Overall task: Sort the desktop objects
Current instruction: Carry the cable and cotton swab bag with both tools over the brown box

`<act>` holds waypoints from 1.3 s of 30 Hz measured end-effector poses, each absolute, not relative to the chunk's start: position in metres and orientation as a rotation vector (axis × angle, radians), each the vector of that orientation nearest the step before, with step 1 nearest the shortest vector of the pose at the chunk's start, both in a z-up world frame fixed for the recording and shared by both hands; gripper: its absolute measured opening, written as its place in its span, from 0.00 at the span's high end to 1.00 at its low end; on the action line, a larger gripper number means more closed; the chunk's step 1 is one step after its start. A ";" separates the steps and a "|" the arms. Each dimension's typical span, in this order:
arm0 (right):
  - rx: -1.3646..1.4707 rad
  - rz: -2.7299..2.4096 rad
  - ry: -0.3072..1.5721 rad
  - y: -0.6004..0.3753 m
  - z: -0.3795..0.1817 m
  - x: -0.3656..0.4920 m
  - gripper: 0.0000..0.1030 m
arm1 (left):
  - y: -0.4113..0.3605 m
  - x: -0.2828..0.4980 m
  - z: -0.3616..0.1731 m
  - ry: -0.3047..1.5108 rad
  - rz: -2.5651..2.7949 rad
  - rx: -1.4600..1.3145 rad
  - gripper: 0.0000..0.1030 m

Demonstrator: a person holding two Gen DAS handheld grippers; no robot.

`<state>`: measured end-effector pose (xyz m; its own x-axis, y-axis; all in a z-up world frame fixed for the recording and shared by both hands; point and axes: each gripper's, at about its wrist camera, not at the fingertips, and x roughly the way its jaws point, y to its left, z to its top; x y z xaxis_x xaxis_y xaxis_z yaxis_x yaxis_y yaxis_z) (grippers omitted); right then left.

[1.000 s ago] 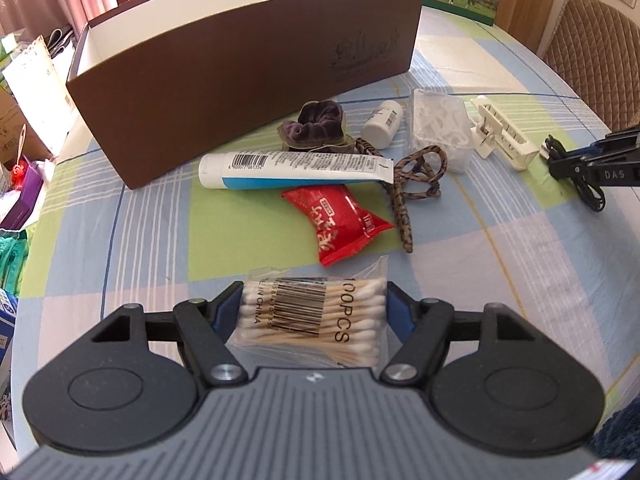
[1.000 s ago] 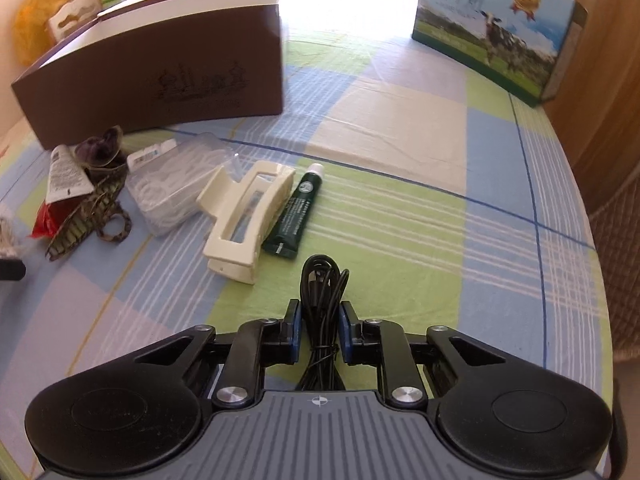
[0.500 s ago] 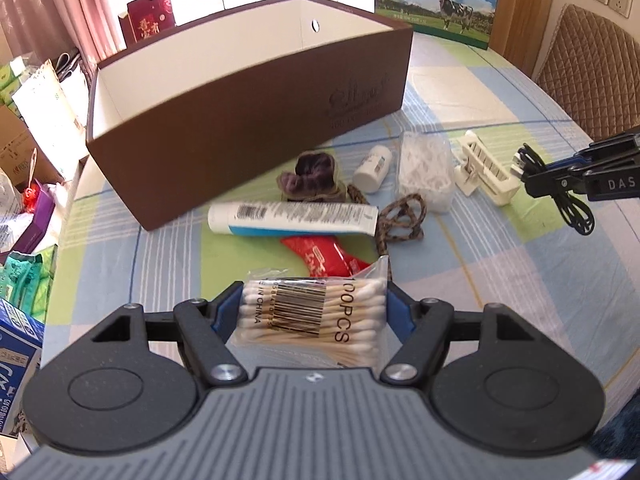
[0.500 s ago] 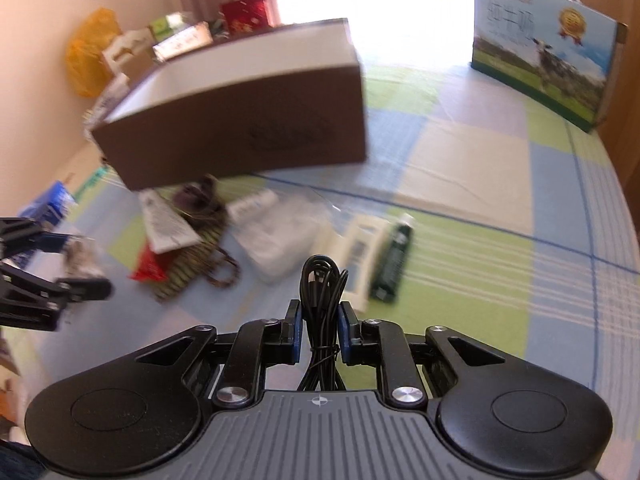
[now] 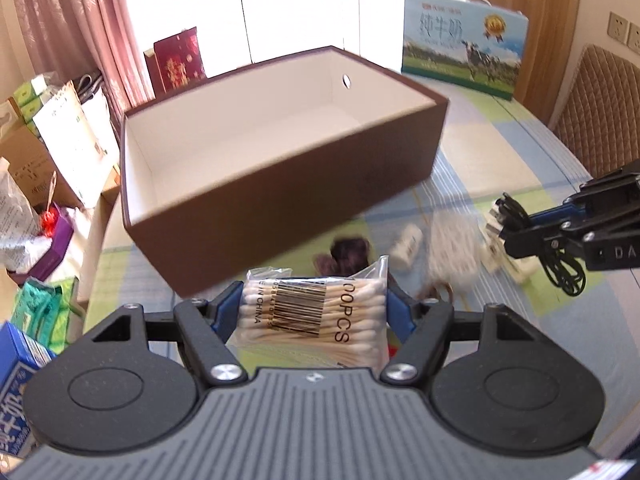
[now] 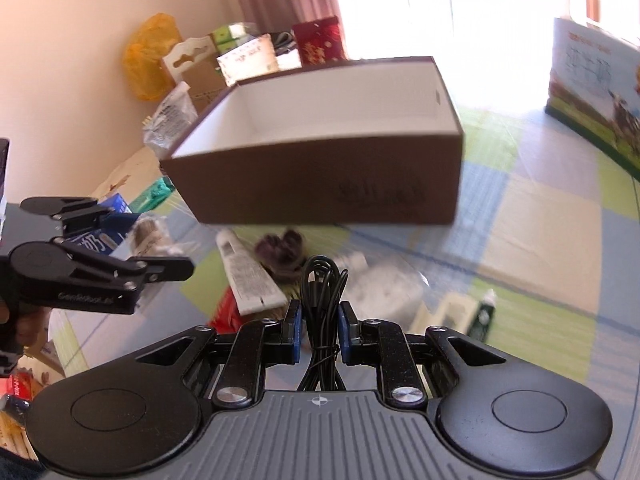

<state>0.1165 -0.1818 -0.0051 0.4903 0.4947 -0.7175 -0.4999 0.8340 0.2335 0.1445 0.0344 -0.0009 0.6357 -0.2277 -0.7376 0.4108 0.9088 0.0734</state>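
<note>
Both tongs rose; crinkly swab packet [image 5: 316,316], coiled cable [image 6: 322,304].

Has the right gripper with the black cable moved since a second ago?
Yes. The right gripper, shut on the black cable, has risen and swung left toward the brown box, whose inside now shows.

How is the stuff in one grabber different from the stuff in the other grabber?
The left gripper holds a clear bag of cotton swabs, pale and wide, so its jaws stand far apart. The right gripper holds a coiled black cable, dark and thin, so its jaws are nearly closed. The bag shows a barcode; the cable is plain. Both are lifted off the table in front of the brown box.
</note>
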 end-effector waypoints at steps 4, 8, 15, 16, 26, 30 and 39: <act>-0.018 0.632 0.813 -0.168 0.013 0.137 0.86 | 0.037 0.168 0.014 0.765 -0.359 0.242 0.33; -0.031 0.652 0.749 -0.154 0.033 0.160 0.86 | 0.040 0.196 0.030 0.729 -0.351 0.221 0.33; -0.056 0.659 0.704 -0.128 0.051 0.207 0.86 | 0.036 0.243 0.045 0.715 -0.354 0.212 0.33; -0.058 0.660 0.703 -0.125 0.051 0.214 0.86 | 0.036 0.249 0.045 0.717 -0.357 0.208 0.33; -0.067 0.662 0.800 -0.101 0.030 0.297 0.86 | 0.047 0.322 0.022 0.848 -0.314 0.136 0.33; -0.112 0.657 0.885 -0.088 0.008 0.328 0.86 | 0.042 0.345 -0.002 0.934 -0.284 0.164 0.33; -0.153 0.634 1.062 -0.075 -0.041 0.372 0.85 | 0.033 0.380 -0.040 1.076 -0.259 0.163 0.33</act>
